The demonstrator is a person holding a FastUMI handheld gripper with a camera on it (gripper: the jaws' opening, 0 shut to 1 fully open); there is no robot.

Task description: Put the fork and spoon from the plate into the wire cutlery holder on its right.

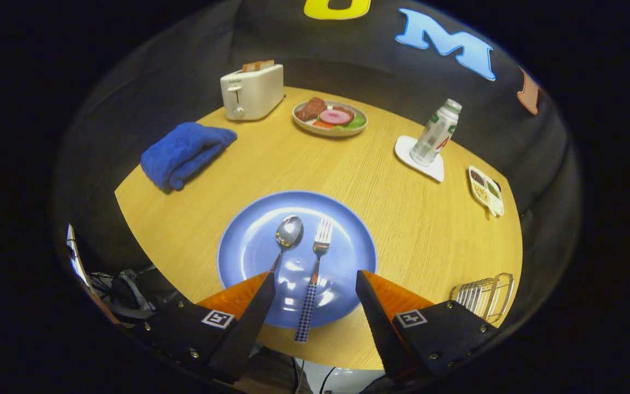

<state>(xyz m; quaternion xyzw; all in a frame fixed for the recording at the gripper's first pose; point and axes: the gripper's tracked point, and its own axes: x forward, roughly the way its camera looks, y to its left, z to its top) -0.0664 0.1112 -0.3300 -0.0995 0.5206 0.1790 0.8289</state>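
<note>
Gripper view: the tool (315, 287) hangs released above the blue plate (238, 246), fingers spread. The fork (315, 268) lies between them, the spoon (287, 235) just beside the left finger, its handle seemingly passing under that finger. The wire cutlery holder (484, 295) stands right of the plate on the surface (402, 219). Closing carelessly could snag both handles together or skid the fork across the glazed plate.

One blue plate (244, 241) with one spoon (287, 235) and one fork (318, 257), one wire cutlery holder (484, 295), one toaster (252, 90), one folded blue towel (184, 153), one food plate (330, 117), one bottle (435, 132), one coaster (402, 149), one divided snack dish (486, 190), one gripper (315, 279) with two spread fingers.
</note>
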